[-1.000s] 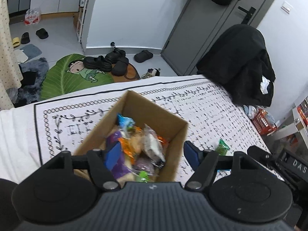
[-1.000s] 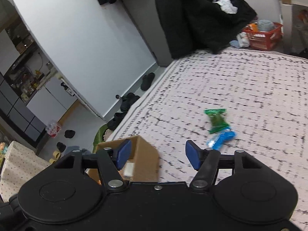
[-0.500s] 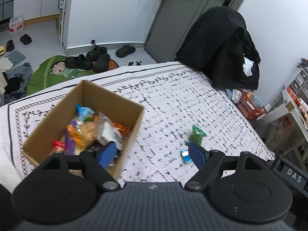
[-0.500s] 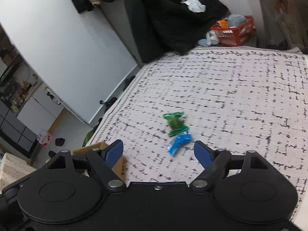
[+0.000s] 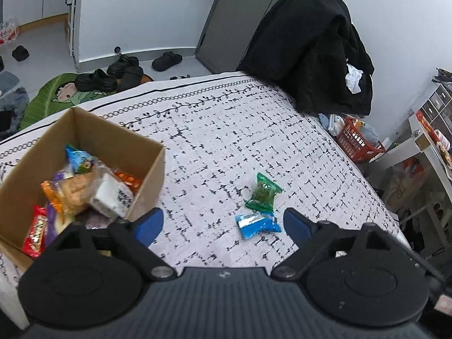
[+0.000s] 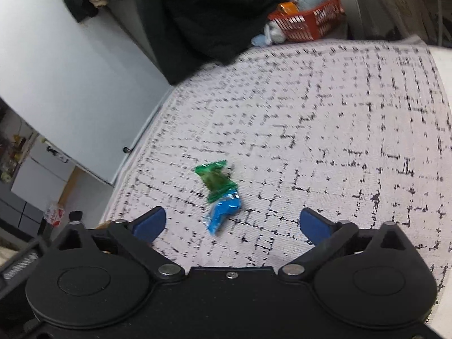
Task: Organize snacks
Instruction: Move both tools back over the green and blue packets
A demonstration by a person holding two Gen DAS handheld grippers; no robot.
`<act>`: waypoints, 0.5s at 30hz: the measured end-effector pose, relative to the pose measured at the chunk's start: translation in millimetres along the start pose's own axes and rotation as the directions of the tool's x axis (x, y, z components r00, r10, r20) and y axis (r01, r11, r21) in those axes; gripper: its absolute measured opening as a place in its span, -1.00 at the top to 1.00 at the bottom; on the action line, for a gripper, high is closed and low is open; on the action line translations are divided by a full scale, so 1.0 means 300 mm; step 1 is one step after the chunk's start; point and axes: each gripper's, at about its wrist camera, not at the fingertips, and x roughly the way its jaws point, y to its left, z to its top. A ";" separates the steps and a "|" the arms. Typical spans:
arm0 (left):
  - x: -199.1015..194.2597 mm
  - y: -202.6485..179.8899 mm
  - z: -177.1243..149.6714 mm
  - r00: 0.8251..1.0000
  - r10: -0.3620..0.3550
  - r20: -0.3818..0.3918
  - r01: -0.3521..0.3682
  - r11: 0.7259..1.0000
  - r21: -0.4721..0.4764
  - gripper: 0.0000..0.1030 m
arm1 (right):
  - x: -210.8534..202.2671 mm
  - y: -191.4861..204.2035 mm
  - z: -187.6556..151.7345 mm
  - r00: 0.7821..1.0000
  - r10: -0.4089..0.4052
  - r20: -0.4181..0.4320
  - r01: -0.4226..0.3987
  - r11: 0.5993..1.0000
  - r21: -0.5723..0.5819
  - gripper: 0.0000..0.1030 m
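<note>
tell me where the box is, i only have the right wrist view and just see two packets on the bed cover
Observer: The cardboard box sits on the patterned cover, left of the green packet and the blue packet, apart from both.
Operator: anything in it
Observer: Yes, wrapped snacks cover its floor, with a red packet in the near corner.
Operator: left gripper holding something
Observer: No, the left gripper is empty, jaws wide open.
</note>
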 end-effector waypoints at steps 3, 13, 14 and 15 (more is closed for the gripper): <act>0.042 0.001 0.017 1.000 -0.003 -0.016 0.003 1.000 -0.013 -0.86 | 0.052 -0.007 0.001 0.999 -0.009 -0.032 0.009 1.000 0.022 -0.99; 0.179 -0.004 0.065 0.998 -0.004 -0.057 0.003 1.000 -0.015 -0.86 | 0.177 0.022 0.000 0.996 -0.054 -0.067 0.052 0.998 -0.023 -0.86; 0.192 -0.003 0.068 0.998 -0.012 -0.063 0.010 1.000 -0.020 -0.85 | 0.188 0.025 0.002 0.996 -0.056 -0.069 0.054 0.998 -0.027 -0.81; 0.205 -0.002 0.072 0.997 -0.019 -0.069 0.017 1.000 -0.023 -0.85 | 0.200 0.027 0.004 0.996 -0.058 -0.074 0.055 0.998 -0.035 -0.73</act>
